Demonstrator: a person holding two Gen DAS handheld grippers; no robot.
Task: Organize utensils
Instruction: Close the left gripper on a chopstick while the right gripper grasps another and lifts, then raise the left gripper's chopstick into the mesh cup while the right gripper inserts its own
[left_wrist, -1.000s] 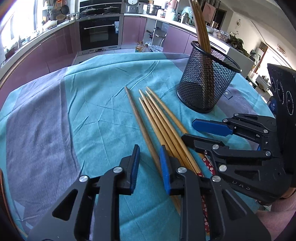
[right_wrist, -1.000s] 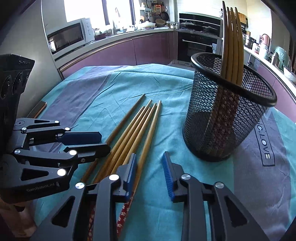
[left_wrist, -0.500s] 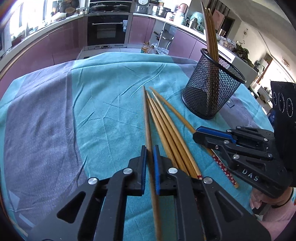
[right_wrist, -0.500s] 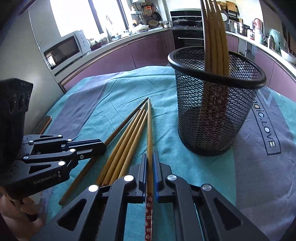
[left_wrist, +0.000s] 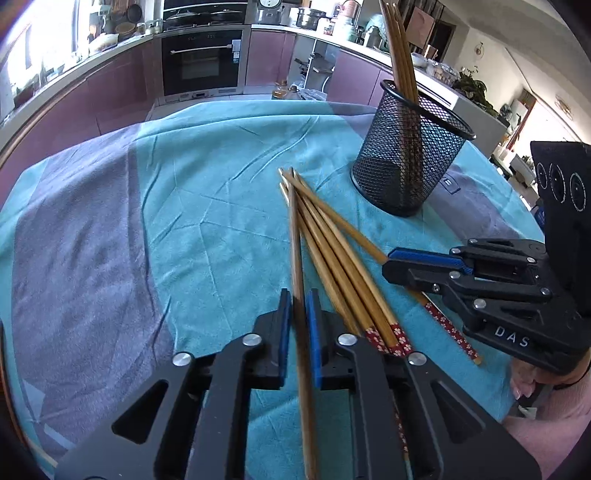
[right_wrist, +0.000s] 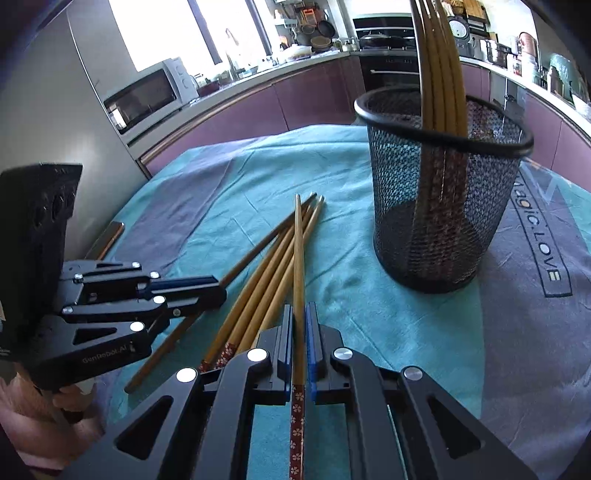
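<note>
Both jaws pinching one bamboo chopstick each, left gripper and right gripper, remaining chopsticks fanned on the cloth-covered surface; I'd lift clear, tip upright, lower into the mesh holder.

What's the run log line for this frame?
left gripper: shut on plain chopstick | right gripper: shut on flower-end chopstick | mesh holder: upright, some chopsticks inside

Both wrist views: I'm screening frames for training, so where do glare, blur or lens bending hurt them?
Left wrist view: window glare whitens the upper-left corner; fisheye bends the counter; the mesh holder is sharp. Right wrist view: the window blows out; the chopsticks in the holder bow outward and look smeared.
</note>
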